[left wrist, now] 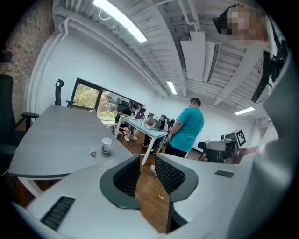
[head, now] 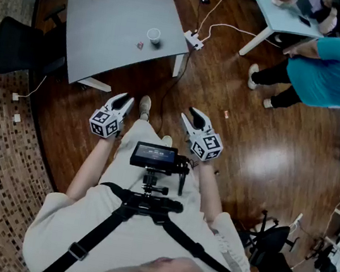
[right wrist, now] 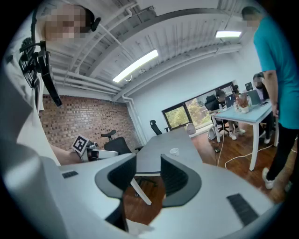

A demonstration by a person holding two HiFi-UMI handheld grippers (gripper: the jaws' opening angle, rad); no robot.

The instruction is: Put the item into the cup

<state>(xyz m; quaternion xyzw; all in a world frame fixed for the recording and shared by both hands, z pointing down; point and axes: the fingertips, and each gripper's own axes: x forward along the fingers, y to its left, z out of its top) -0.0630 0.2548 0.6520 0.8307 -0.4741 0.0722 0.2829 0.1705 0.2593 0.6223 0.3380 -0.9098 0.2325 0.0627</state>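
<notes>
Nothing of the task is done yet. The item [head: 140, 45] is seen lying on the gray table [head: 107, 7], just beside the white paper cup [head: 153, 35] and to its left, not inside it. Both tools are held well short of the table, over the wooden floor [head: 239, 143]. The left gripper [head: 123, 98] is seen with its 2 jaws parted and nothing between them (only floor shows through the gap). The right gripper [head: 190, 115] is likewise spread and empty. The approach, the pick and the drop into the cup are all judged to be left. The item is made out as a small, crumpled, pinkish-white lump, perhaps a wrapped sweet, though its exact kind cannot be told. The cup is stood upright, mouth open.
</notes>
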